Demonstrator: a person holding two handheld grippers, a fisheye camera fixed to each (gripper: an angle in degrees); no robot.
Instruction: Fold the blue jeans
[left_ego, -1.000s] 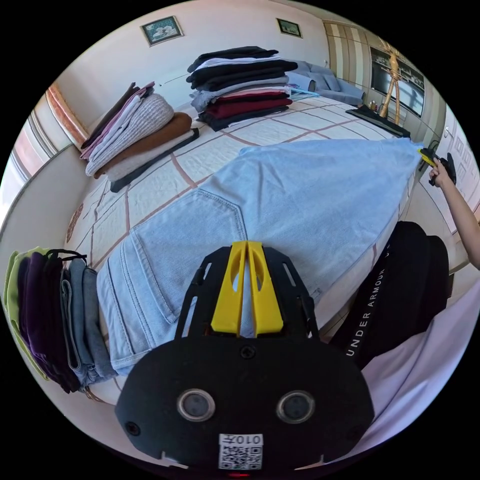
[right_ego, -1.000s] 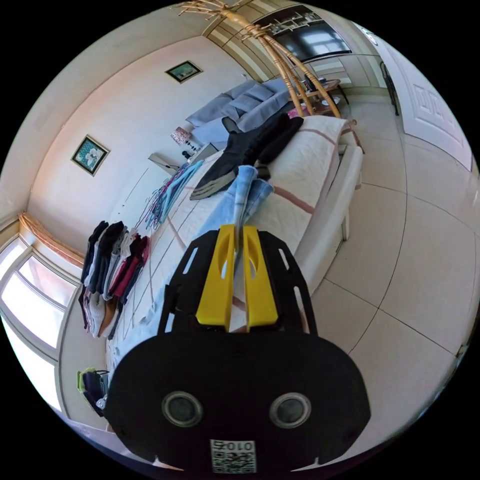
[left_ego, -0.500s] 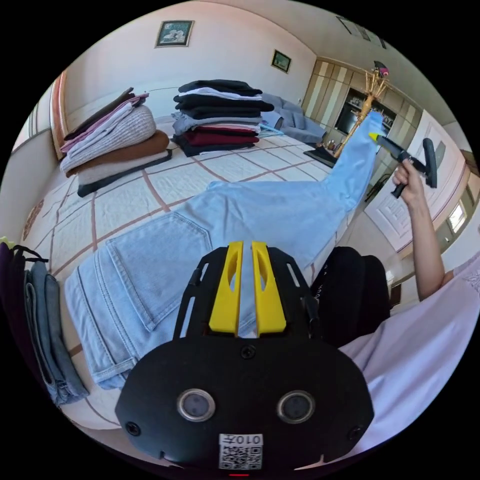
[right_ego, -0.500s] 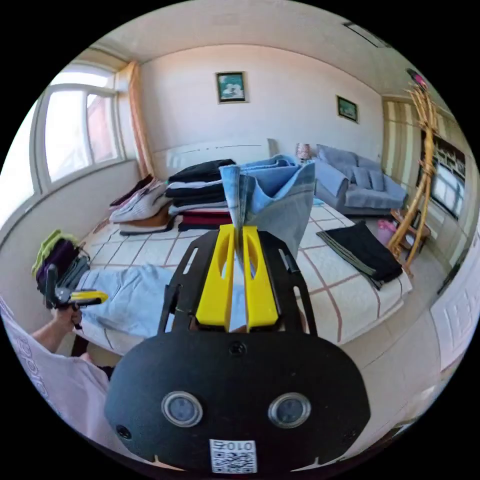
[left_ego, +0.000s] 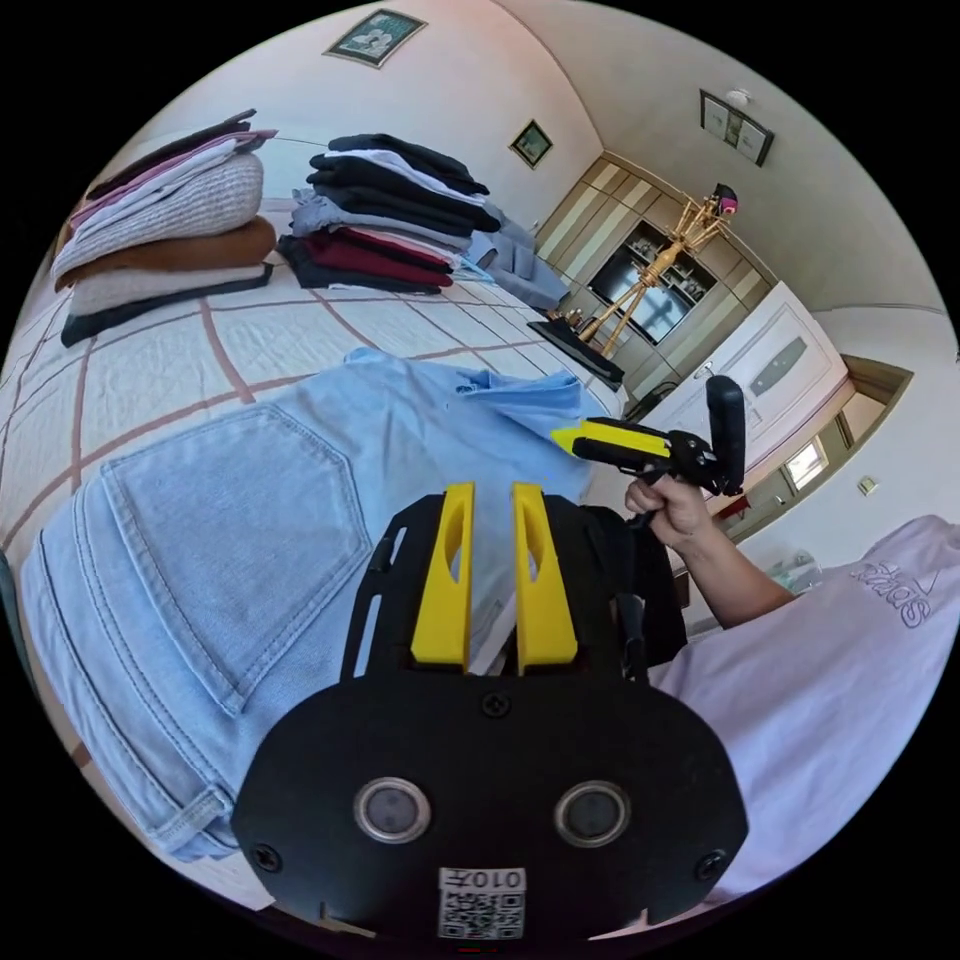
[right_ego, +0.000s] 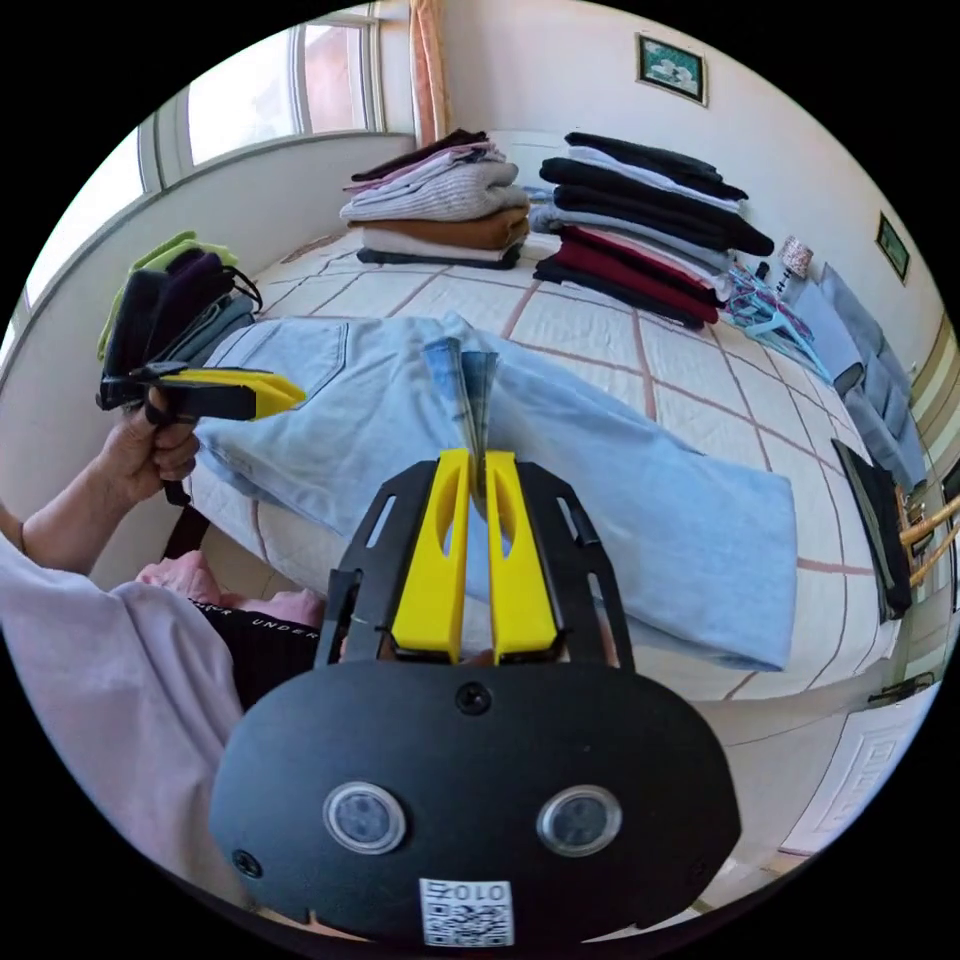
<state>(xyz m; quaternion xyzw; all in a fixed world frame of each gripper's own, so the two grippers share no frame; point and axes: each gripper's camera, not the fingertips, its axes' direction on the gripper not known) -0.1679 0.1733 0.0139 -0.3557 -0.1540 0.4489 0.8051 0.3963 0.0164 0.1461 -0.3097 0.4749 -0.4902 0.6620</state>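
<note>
Denim, pale blue and soft, makes up the jeans (right_ego: 600, 520), which lie across the bed (right_ego: 600, 330) just ahead of both pairs of fingers. They look fairly heavy for cloth and limp rather than stiff, so they should drape and sag wherever they are unsupported, though the weave is rough enough not to slip from a firm pinch.

In the right gripper view the right gripper (right_ego: 473, 470) has its fingers closed on the bunched hem ends of the legs, which stand up in a narrow pleat between them, carried over the laid-out seat and thigh. In the left gripper view the left gripper (left_ego: 490, 500) has its fingers (left_ego: 445, 580) a little apart, with the denim lying under and beyond them and no cloth pinched; the back pocket (left_ego: 230, 540) sits to the left of them.

Best holds are probably the thick places: hems, waistband and side seams, where layers stack and a pinch catches all of them.

Beyond the jeans, past the fingers, two stacks of folded clothes (right_ego: 600, 220) rest on the bed.
</note>
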